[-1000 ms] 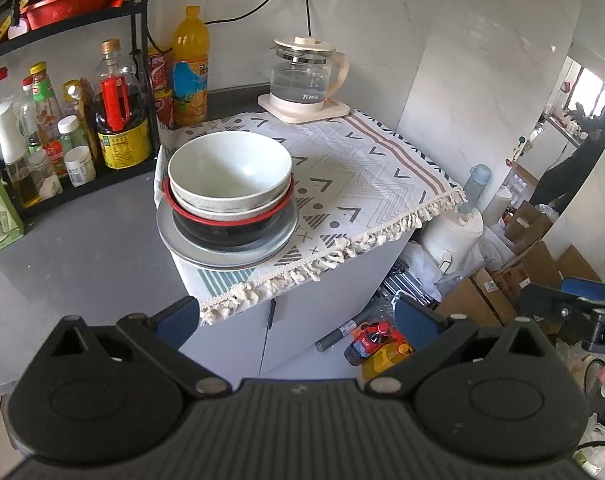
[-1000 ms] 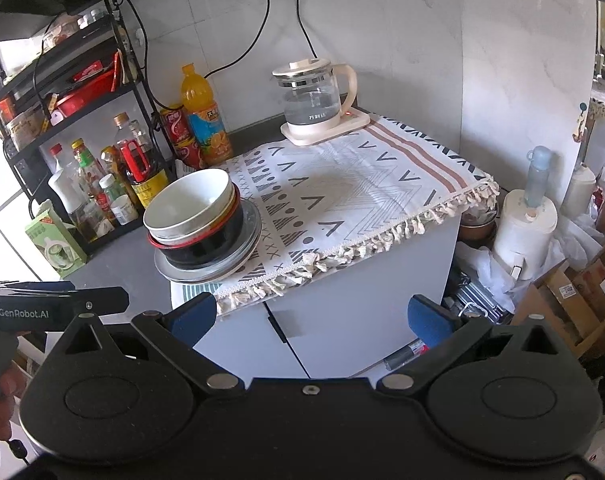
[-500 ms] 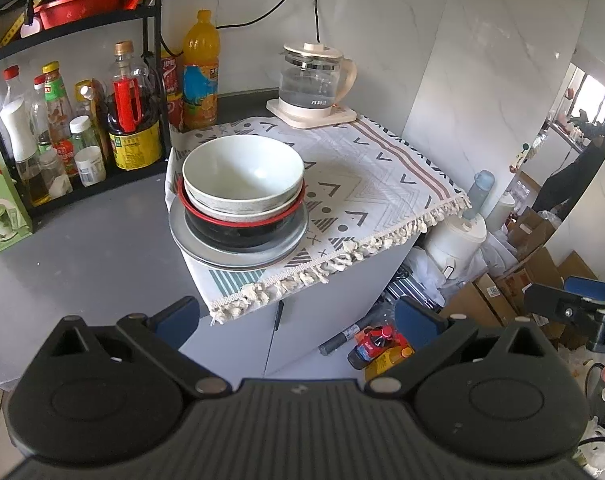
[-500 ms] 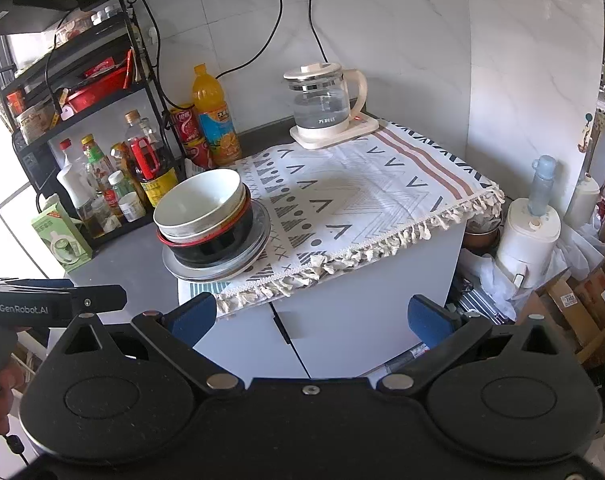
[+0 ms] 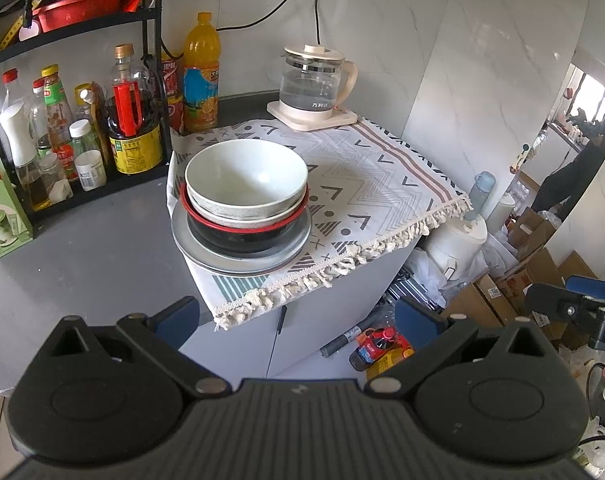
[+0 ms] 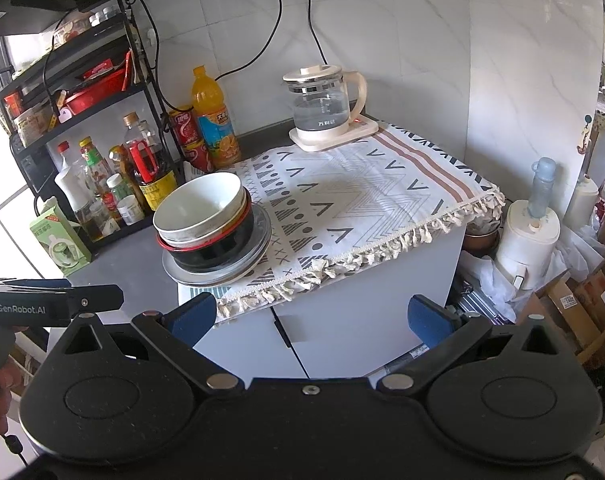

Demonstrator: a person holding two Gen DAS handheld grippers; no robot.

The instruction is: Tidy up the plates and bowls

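A stack stands on the patterned cloth's left front corner: a pale green bowl (image 5: 244,178) on top, nested in a speckled bowl, then a black bowl with a red rim (image 5: 242,236), all on a grey plate (image 5: 206,254). The stack also shows in the right wrist view (image 6: 206,220). My left gripper (image 5: 298,316) is open and empty, below and in front of the stack. My right gripper (image 6: 310,316) is open and empty, in front of the cabinet, right of the stack.
A glass kettle (image 5: 314,84) on its base stands at the cloth's back. A black rack with bottles (image 5: 62,128) and an orange drink bottle (image 5: 200,76) stand left of the stack. Boxes, bottles and a white appliance (image 6: 530,236) crowd the floor at right.
Both grippers have drawn slightly back and up from the counter, so the stack sits a bit farther off and higher in the views. The stack has not moved.
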